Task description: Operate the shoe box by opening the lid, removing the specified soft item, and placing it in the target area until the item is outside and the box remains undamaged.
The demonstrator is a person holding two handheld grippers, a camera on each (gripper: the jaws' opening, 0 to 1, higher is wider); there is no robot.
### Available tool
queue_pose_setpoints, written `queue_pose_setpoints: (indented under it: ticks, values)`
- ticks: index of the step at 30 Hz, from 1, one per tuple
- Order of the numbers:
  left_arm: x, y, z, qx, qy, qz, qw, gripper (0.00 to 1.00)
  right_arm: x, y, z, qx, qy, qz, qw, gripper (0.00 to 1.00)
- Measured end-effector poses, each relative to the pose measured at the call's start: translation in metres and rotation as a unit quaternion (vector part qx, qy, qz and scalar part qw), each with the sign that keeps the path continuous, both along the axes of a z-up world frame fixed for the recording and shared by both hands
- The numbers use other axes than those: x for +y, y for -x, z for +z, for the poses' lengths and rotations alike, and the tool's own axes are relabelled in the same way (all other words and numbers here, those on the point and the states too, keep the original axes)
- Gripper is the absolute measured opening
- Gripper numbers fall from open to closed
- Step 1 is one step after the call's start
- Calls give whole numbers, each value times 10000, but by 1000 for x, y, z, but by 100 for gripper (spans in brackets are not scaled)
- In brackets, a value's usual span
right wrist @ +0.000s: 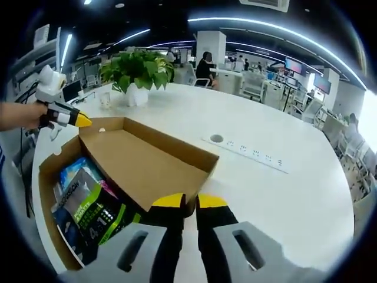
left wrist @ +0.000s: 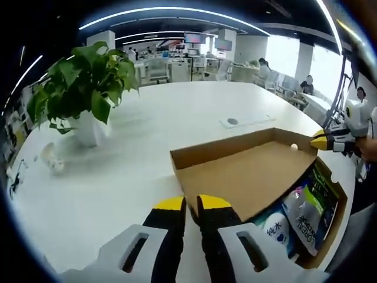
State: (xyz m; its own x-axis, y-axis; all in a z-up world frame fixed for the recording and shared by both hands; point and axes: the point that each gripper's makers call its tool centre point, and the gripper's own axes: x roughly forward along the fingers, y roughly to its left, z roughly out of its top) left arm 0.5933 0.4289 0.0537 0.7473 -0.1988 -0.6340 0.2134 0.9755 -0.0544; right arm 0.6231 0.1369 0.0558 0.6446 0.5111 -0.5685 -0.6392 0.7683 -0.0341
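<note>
On the white table (left wrist: 194, 112), brown shoe box (left wrist: 247, 177) lies open, packets (left wrist: 300, 215) inside.

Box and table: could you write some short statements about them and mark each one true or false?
1. The lid of the box is shut flat. False: it is raised, and the inside shows.
2. A potted plant stands on the table. True.
3. The box is empty. False: printed packets lie inside it.
4. The table is white. True.
5. The left gripper and the right gripper are both at the lid's edge. True.
6. The plant stands inside the box. False: it stands on the table, apart from the box.
</note>
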Motion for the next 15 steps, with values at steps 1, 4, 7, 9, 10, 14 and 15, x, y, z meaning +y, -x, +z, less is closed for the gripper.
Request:
queue_pose_setpoints:
  ticks: [1, 4, 7, 9, 10, 14, 15]
  values:
    - [0, 0, 0, -13, -18, -26, 10000, 7, -1, 1, 0, -20, 38, 54, 10000, 8]
    - [-1, 4, 1, 14, -11, -85, 10000, 9, -2, 4, 3, -11, -75, 102, 9999, 10]
    - [1, 10, 1, 70, -56, -72, 9999, 15, -2, 8, 7, -18, -184, 144, 9997, 13]
    - [1, 13, 5, 25, -102, -67, 9999, 19, -2, 11, 12, -57, -231, 192, 9995, 16]
    - [0, 14, 8, -21, -104, -98, 9999, 20, -2, 14, 15, -99, -253, 234, 9994, 16]
    - [-1, 22, 17, -101, -167, -119, 9997, 24, 0, 25, 22, -51, -336, 352, 9988, 22]
    - [-2, 24, 18, -116, -171, -123, 9997, 25, 0, 28, 22, -29, -343, 374, 9987, 23]
